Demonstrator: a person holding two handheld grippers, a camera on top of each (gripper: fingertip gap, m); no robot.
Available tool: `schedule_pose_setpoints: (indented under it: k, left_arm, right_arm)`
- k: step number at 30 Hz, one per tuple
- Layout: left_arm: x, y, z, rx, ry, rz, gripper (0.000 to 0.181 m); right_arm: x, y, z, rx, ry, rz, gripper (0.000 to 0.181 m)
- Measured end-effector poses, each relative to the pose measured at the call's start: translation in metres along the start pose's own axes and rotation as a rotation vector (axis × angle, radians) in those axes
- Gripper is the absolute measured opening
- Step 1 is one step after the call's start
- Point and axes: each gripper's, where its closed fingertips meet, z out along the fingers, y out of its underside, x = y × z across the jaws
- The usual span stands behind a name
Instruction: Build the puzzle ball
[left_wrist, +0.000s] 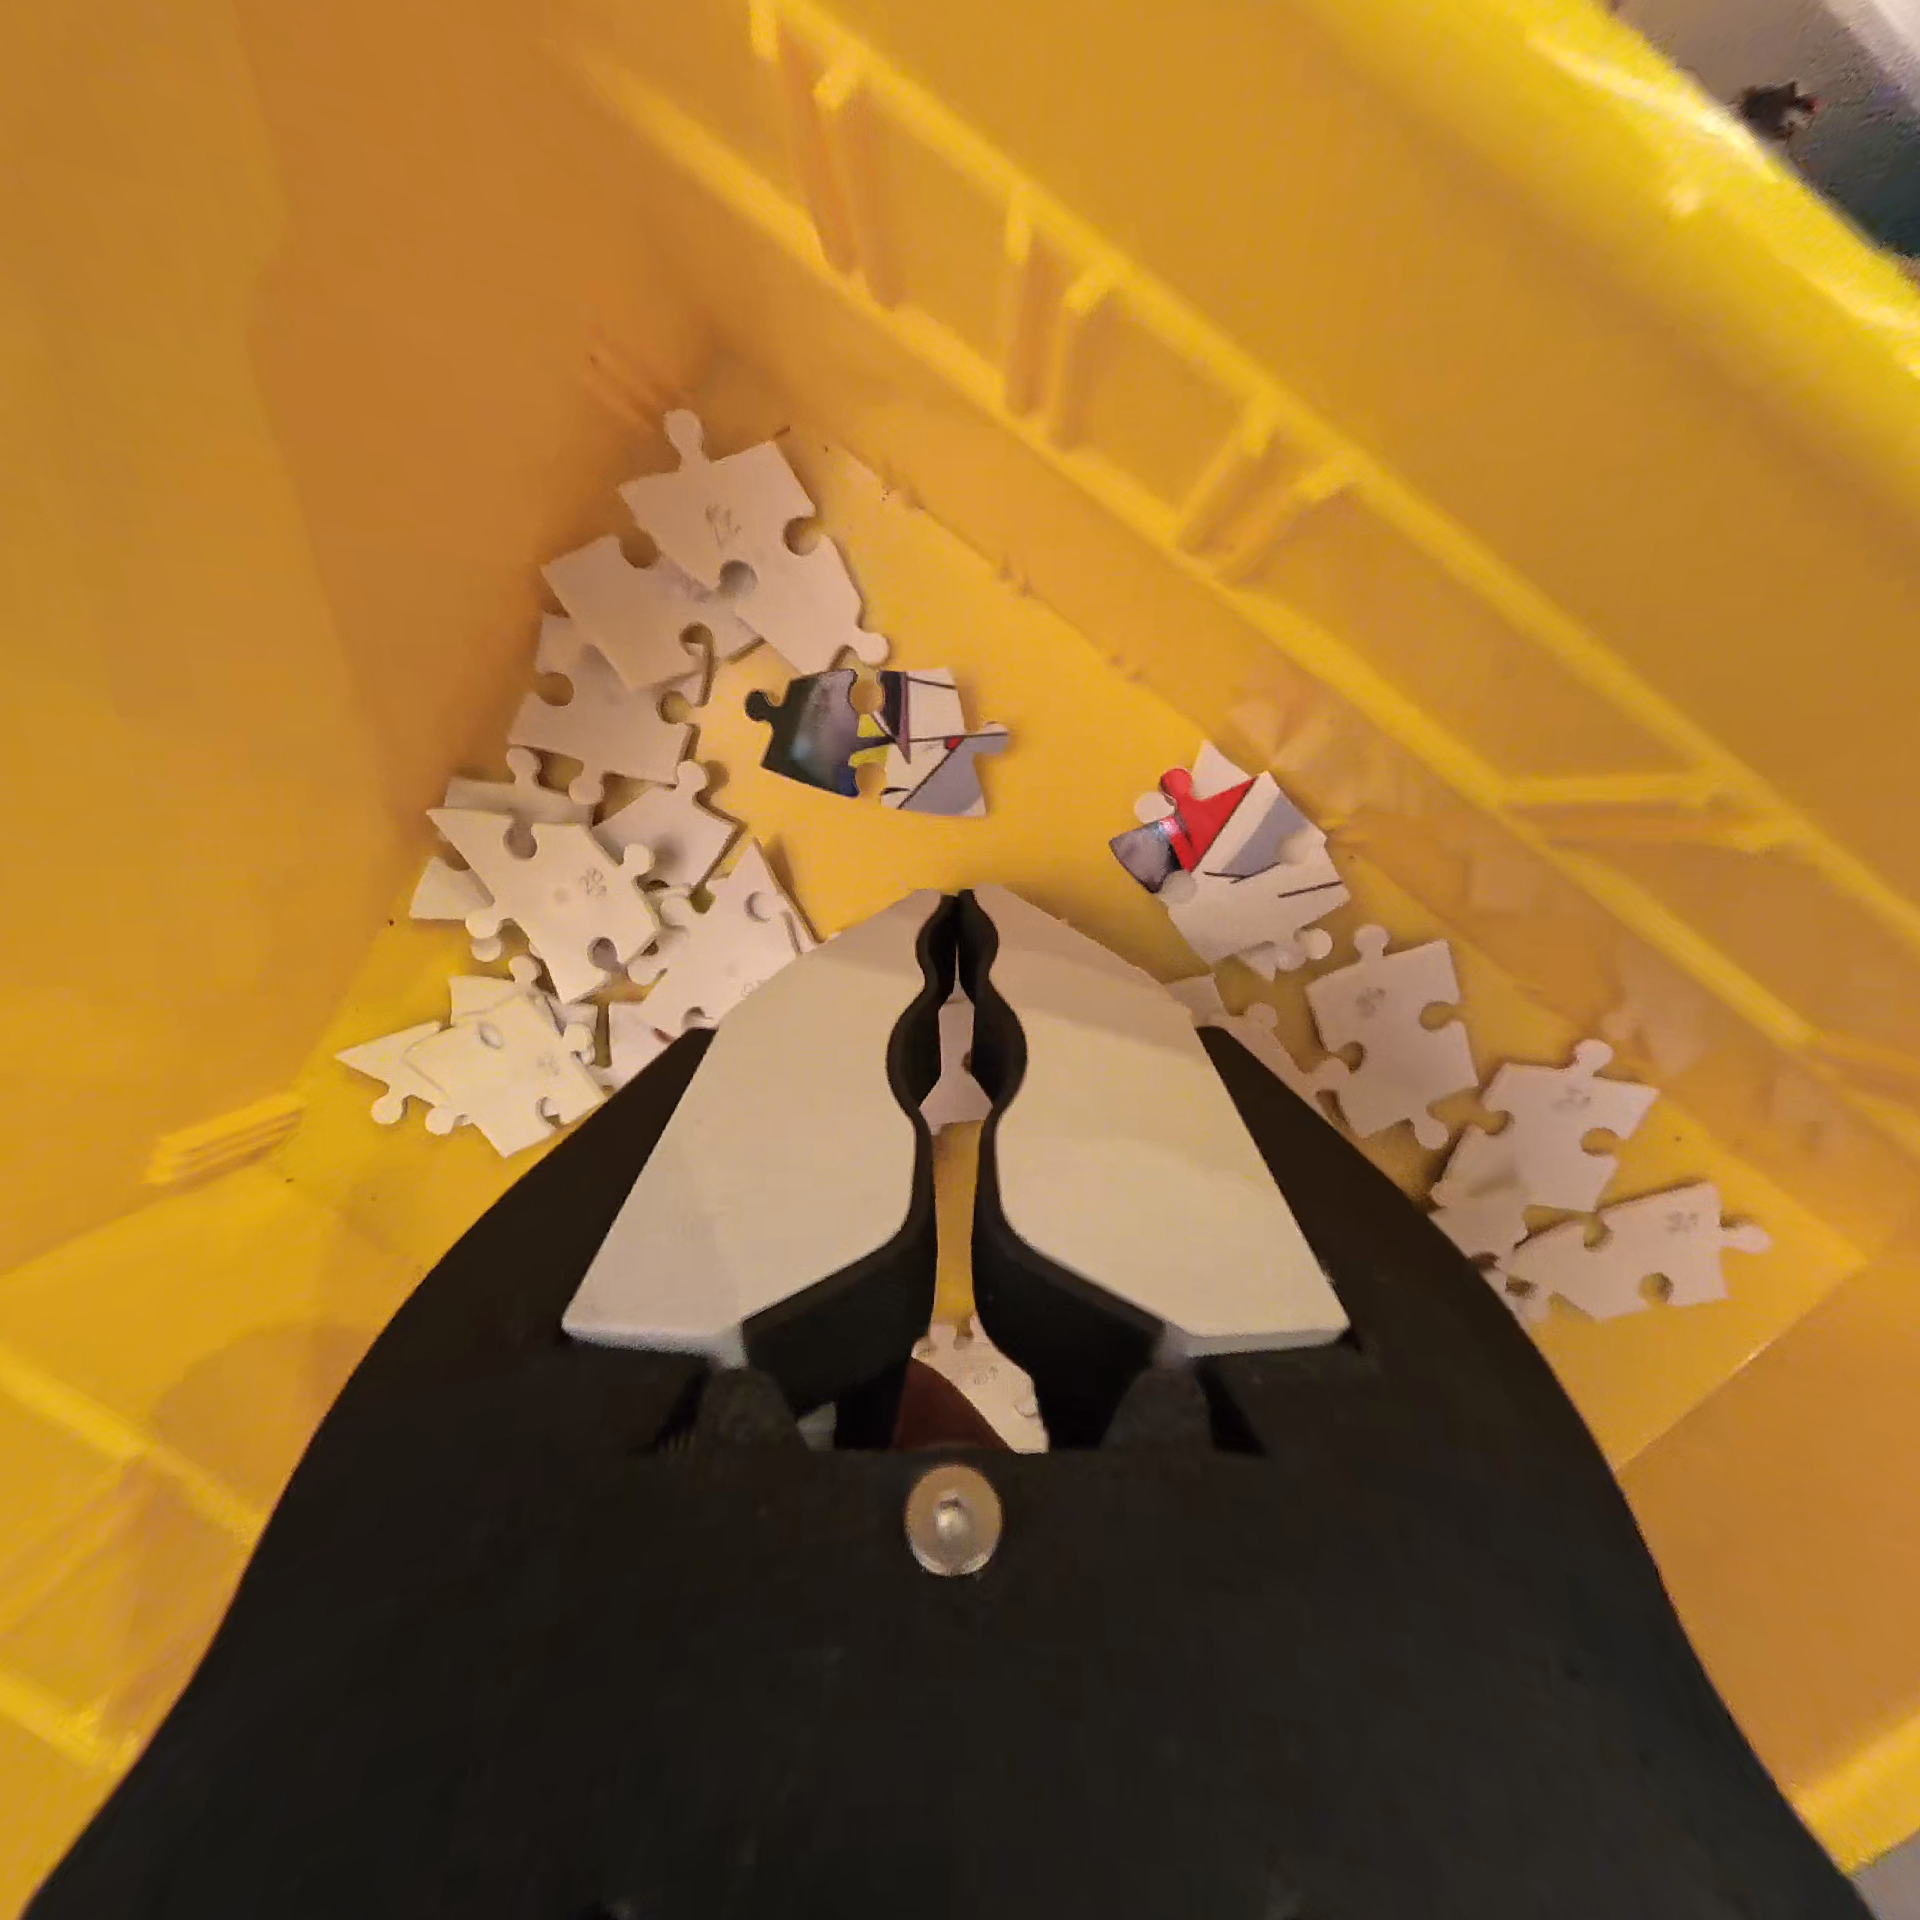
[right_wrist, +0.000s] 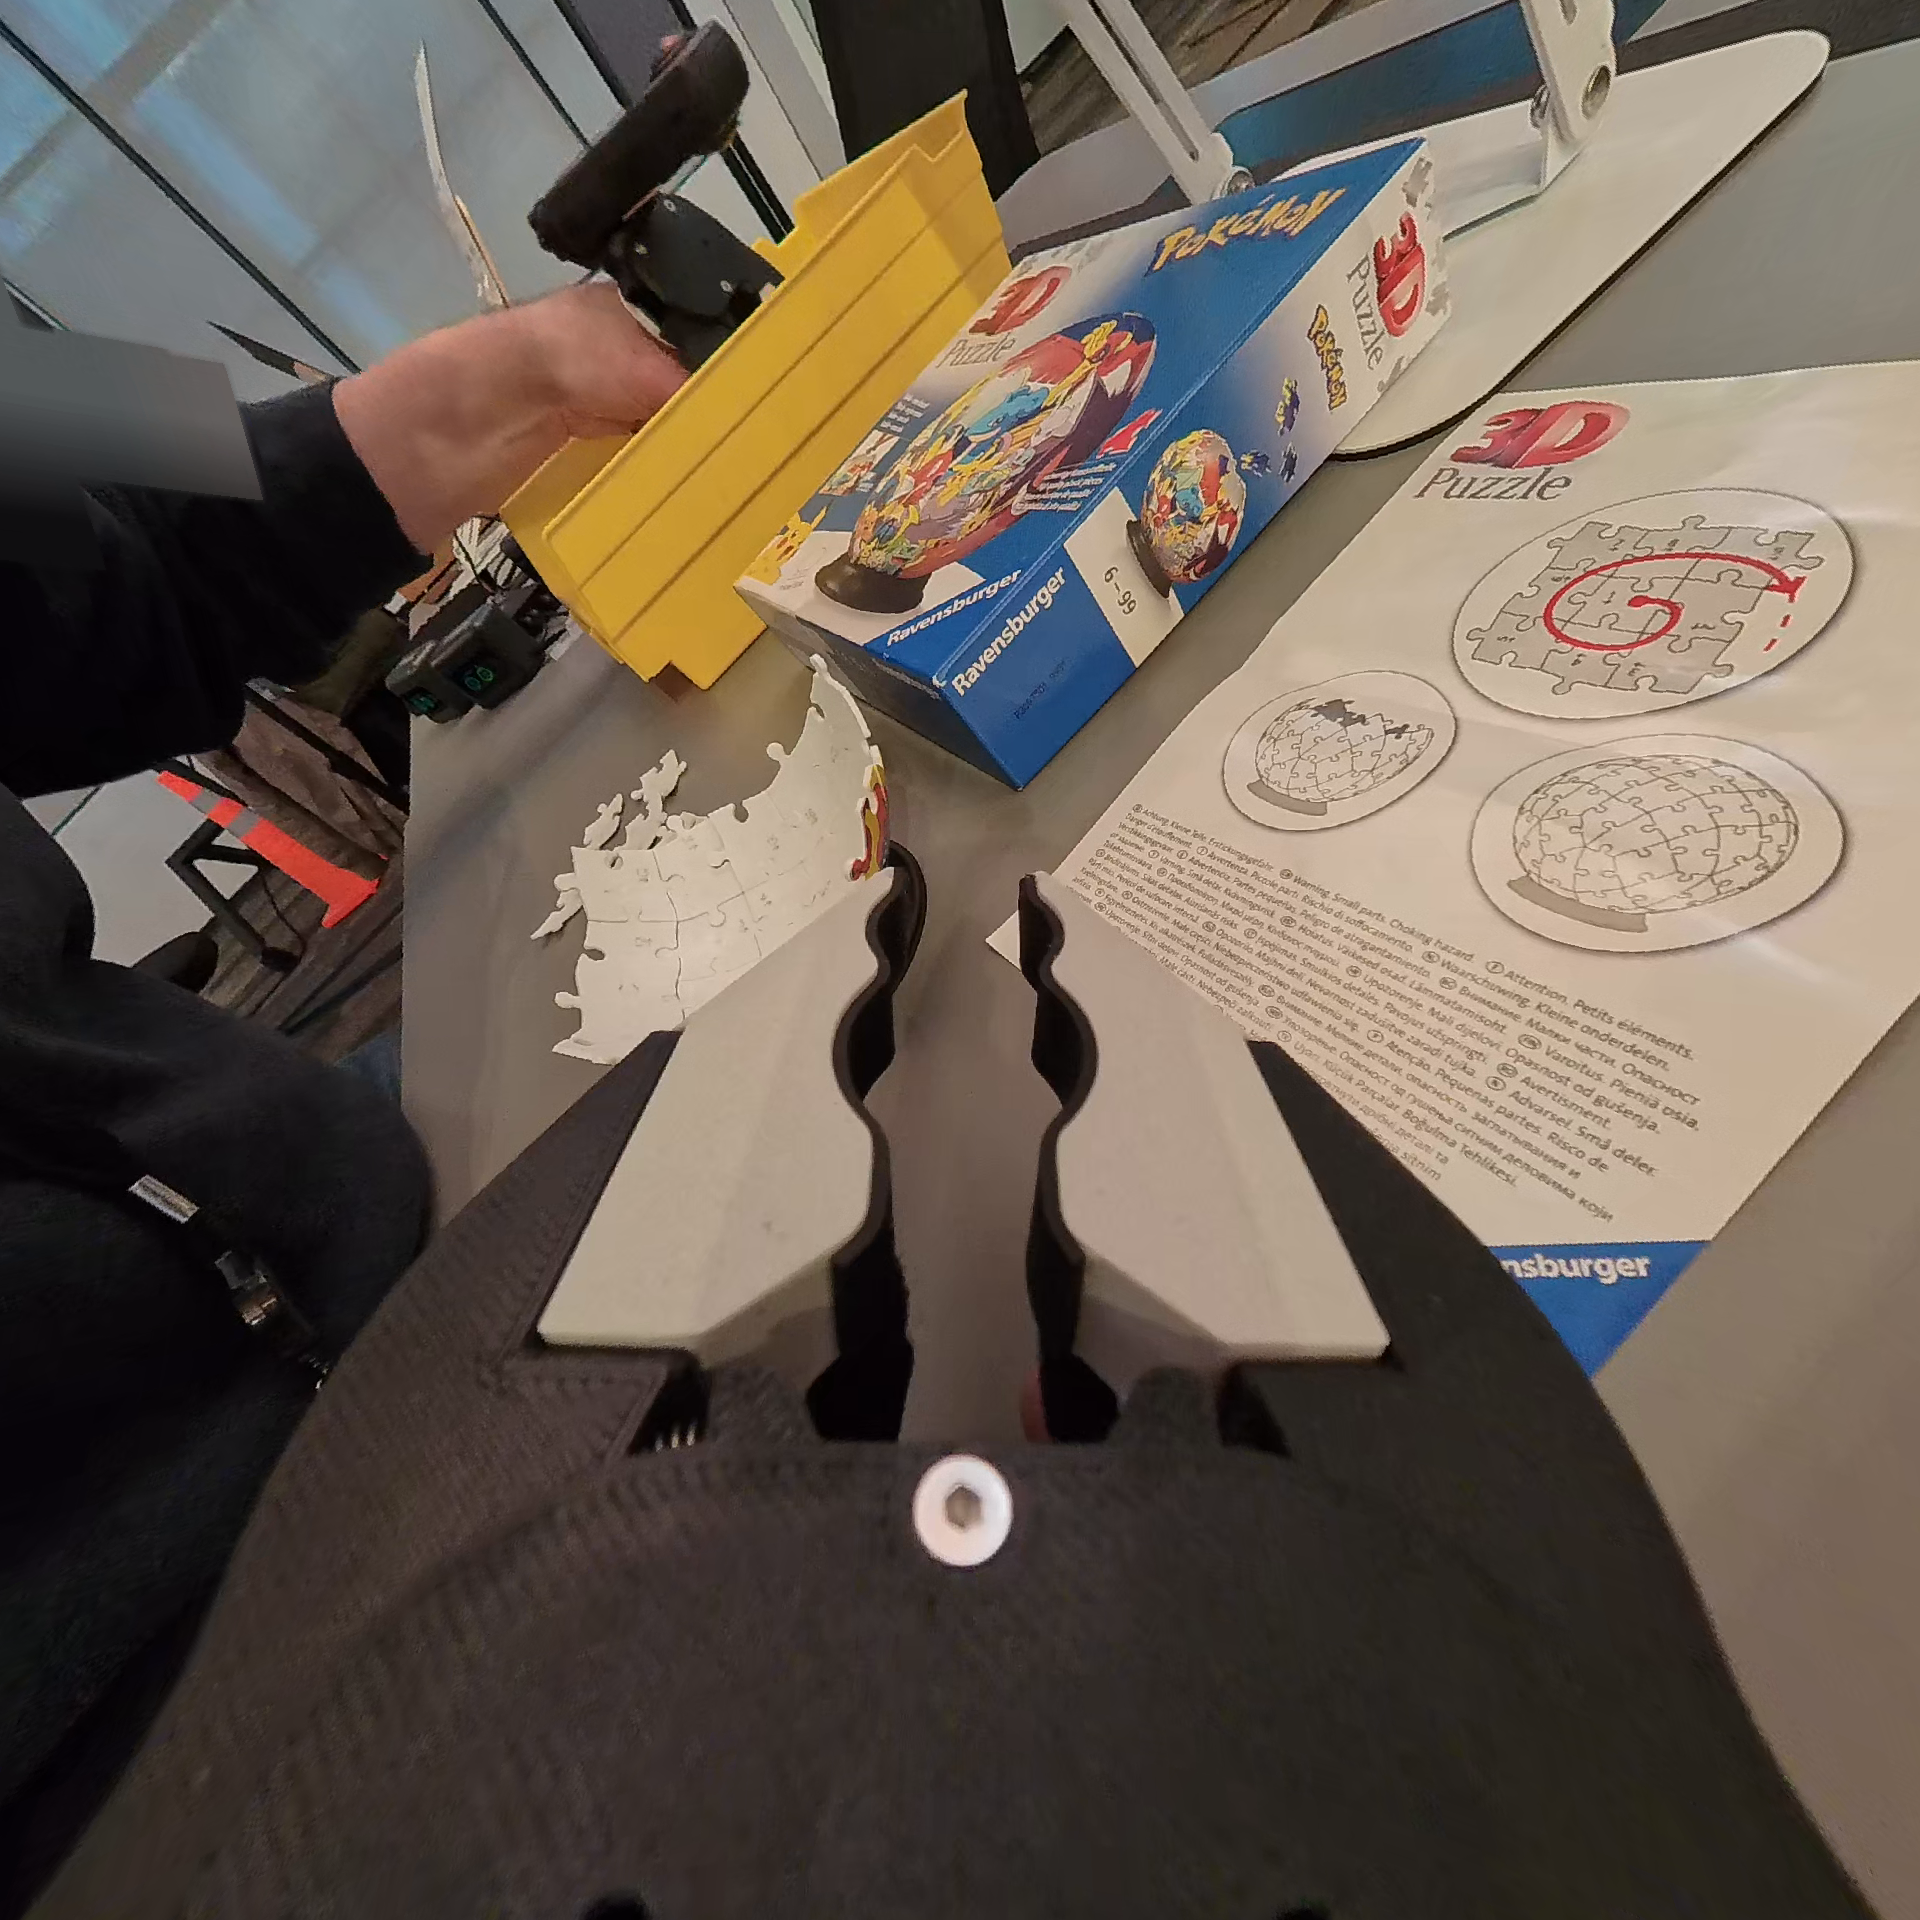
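Observation:
My left gripper (left_wrist: 957, 909) is shut, tips touching with nothing seen between them, down inside a yellow bin (left_wrist: 1143, 468). Several loose puzzle pieces lie on the bin floor: a white face-down pile (left_wrist: 582, 894) to the left, a coloured piece (left_wrist: 883, 743) just ahead, another coloured one (left_wrist: 1216, 842) ahead right, and more white ones (left_wrist: 1392, 1029) on the right. My right gripper (right_wrist: 964, 894) is open and empty above the grey table. A partly built curved shell of the puzzle ball (right_wrist: 717, 873) lies just ahead left of it, white inside up.
In the right wrist view a hand (right_wrist: 488, 405) holds the left gripper's body (right_wrist: 665, 208) in the tilted yellow bin (right_wrist: 769, 416). A blue puzzle box (right_wrist: 1091, 488) lies beyond the shell. A paper instruction sheet (right_wrist: 1455, 779) lies right. A white stand base (right_wrist: 1558, 208) is behind. About 45 cm separates my left fingertips from my right.

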Motion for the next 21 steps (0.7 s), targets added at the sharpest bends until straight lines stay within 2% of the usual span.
schedule_pose_setpoints:
  k: [1, 3, 7, 14, 21]
  left_arm:
    - [-0.002, -0.002, -0.001, 0.016, -0.011, -0.011, 0.000]
    - [-0.006, -0.012, -0.002, 0.056, -0.044, -0.019, 0.020]
    - [-0.017, -0.024, 0.006, 0.028, -0.155, 0.008, 0.038]
    - [-0.012, -0.027, 0.011, 0.003, -0.116, -0.004, 0.029]
    - [-0.009, -0.018, 0.007, -0.023, -0.066, 0.028, 0.028]
  right_arm:
    - [0.000, 0.000, 0.000, 0.000, 0.000, 0.000, 0.019]
    - [0.000, 0.000, 0.000, 0.000, 0.001, 0.000, 0.019]
    - [0.000, 0.000, 0.000, 0.000, 0.003, -0.001, 0.019]
    - [-0.001, -0.001, -0.001, 0.007, -0.003, -0.001, 0.020]
    - [-0.001, -0.001, -0.002, 0.013, -0.009, -0.002, 0.020]
